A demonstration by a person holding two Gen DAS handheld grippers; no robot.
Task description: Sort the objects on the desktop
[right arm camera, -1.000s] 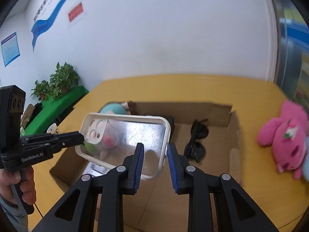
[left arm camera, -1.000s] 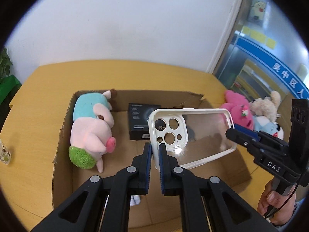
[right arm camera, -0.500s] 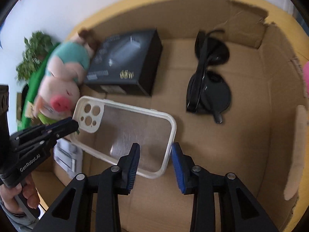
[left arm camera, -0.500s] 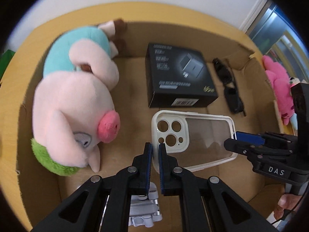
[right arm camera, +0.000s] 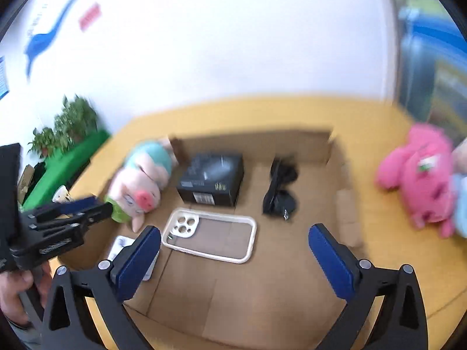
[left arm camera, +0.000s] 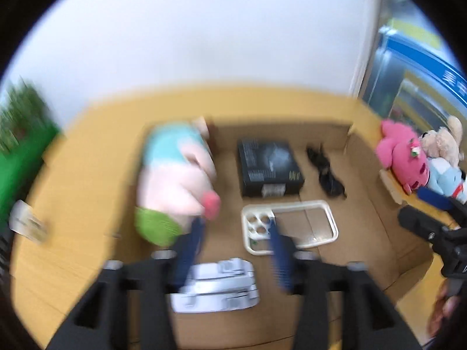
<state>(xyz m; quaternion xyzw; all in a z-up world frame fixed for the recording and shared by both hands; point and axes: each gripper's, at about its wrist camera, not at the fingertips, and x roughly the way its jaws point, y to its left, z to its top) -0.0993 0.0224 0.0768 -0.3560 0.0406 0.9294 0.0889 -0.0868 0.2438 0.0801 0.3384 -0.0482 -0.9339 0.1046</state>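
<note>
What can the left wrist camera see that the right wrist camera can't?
Only the left wrist view shows the beige teddy beside the pink plush. Only the right wrist view shows the potted plants and the red wall sign. Both show the cardboard box holding the phone case, black box, sunglasses and pig plush.

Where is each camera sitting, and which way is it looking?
Left wrist: rides the left hand-held gripper, looking down into the cardboard box; its open fingers show.
Right wrist: rides the right hand-held gripper, facing the same box; its open fingers show.
Shared: phone case, black box, sunglasses, pig plush.
</note>
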